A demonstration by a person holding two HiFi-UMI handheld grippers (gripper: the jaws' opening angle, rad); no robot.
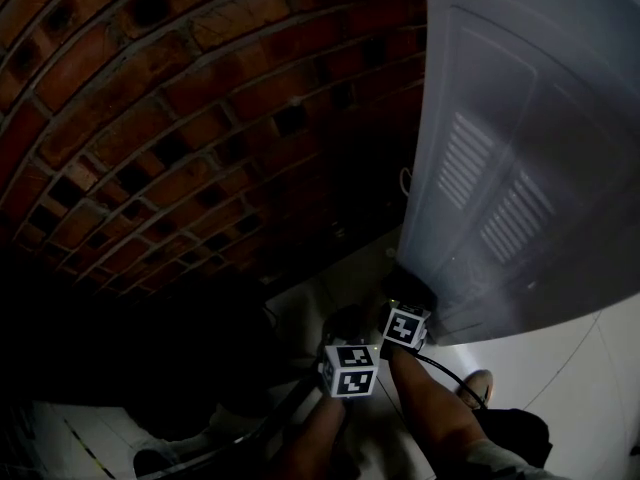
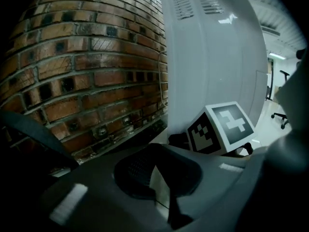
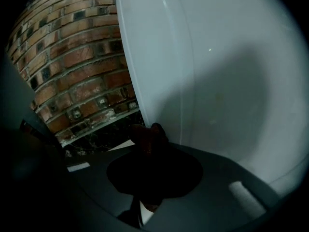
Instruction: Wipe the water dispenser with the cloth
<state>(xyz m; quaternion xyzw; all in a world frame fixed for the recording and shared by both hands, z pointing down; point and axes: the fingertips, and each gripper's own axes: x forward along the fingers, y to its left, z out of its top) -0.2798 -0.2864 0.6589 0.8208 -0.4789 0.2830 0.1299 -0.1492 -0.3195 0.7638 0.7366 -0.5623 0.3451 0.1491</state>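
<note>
In the head view the water dispenser [image 1: 530, 148] fills the right side: a smooth, white, gently curved panel with two banks of slanted louvre slots. A wall of rough red bricks [image 1: 170, 118] with dark square holes and grey mortar runs off to the dispenser's left, and a glossy, pale tiled floor [image 1: 590, 368] lies under it. At the dispenser's lower left corner the right gripper [image 1: 402, 290] has its tip in shadow, and the left gripper [image 1: 345, 326] sits just beside it, farther from the panel. Each carries a white cube printed with black square markers. Two bare forearms run back from the grippers, and the toe of a shoe [image 1: 478, 386] shows on the floor below the dispenser. In the left gripper view the matt grey jaws of the left gripper [image 2: 161, 178] are drawn together around a dark hollow and hold nothing. The right gripper's cube [image 2: 219, 127], with its blocky black-and-white pattern, stands against the foot of the dispenser [image 2: 212, 52], whose slots show near the top. The bricks [image 2: 82, 71] run to the dispenser's left, and a wheeled office chair [image 2: 279, 116] stands far beyond its right edge. In the right gripper view the right gripper [image 3: 149, 153] is closed on a bunched, soft, dark reddish-brown cloth [image 3: 147, 137], which pokes out right at the dispenser's rounded left edge [image 3: 212, 71], low down. Whether the cloth actually touches the panel cannot be told.
</note>
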